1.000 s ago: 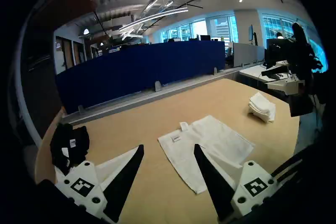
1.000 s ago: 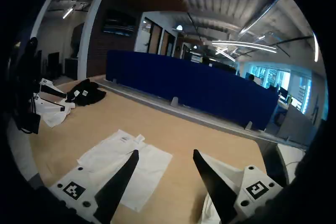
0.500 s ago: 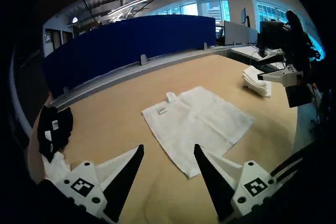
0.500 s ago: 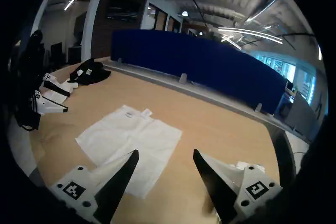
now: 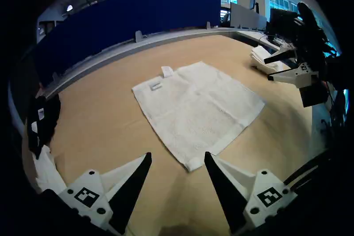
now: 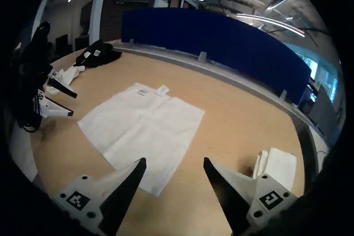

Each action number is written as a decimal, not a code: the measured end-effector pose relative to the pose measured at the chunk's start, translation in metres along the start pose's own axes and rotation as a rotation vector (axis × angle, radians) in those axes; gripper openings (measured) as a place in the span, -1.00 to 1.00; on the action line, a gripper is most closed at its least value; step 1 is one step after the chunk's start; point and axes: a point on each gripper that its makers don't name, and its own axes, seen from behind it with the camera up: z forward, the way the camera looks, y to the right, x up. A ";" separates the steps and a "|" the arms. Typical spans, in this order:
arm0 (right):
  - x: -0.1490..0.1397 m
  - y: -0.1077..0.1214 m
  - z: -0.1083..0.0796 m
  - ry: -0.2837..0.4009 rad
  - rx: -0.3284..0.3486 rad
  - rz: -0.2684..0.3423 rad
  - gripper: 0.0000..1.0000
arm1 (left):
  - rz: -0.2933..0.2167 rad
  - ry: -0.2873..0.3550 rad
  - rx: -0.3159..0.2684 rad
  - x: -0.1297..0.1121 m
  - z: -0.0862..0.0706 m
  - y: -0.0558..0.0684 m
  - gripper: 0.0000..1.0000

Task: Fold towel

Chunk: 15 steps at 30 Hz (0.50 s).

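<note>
Left gripper view first: the left gripper [image 5: 177, 154] holds its fingers wide apart with nothing between them, hovering over the wooden table [image 5: 97, 116]. The towel [image 5: 197, 103] lies flat and open, turned like a diamond. Its near corner sits just ahead of the fingertips, a little toward the right-hand finger. From that corner one edge runs up and left to the tagged corner, and the other runs out to the right. Off that right corner the right gripper [image 5: 267, 69] hangs above the table, fingers parted and empty, with a folded stack [image 5: 261, 55] of white cloth behind it. A black cloth [image 5: 42, 116] lies at the table's left end.

Right gripper view: the right gripper [image 6: 173, 160] likewise has its fingers spread and holds nothing. The towel [image 6: 141, 125] spreads ahead and to the left, tags at its far end, and one near corner falls in the gap between the fingers. The fisheye bends the outline too much to say which side is the longer. The left gripper [image 6: 74, 104] hovers, open, just off the towel's left corner. The folded stack [image 6: 278, 165] lies to the right, well apart from the towel.

Judging by this, each gripper faces one end of the same near edge, and the left one looks closer to a pinch. A fold would likely carry both corners toward the tagged edge.
</note>
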 end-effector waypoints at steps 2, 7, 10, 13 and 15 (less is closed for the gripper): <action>-0.008 -0.004 0.003 -0.018 0.009 -0.002 1.00 | -0.002 -0.021 -0.004 -0.007 0.004 0.001 0.76; -0.026 -0.013 0.008 -0.058 0.031 0.000 1.00 | -0.014 -0.057 -0.014 -0.019 0.013 0.003 0.76; -0.035 -0.016 0.010 -0.076 0.040 0.006 1.00 | -0.019 -0.073 -0.027 -0.024 0.016 0.006 0.76; -0.042 -0.016 0.011 -0.093 0.045 0.012 1.00 | -0.018 -0.088 -0.035 -0.028 0.017 0.008 0.76; -0.047 -0.016 0.012 -0.103 0.047 0.016 1.00 | -0.018 -0.097 -0.039 -0.030 0.018 0.008 0.76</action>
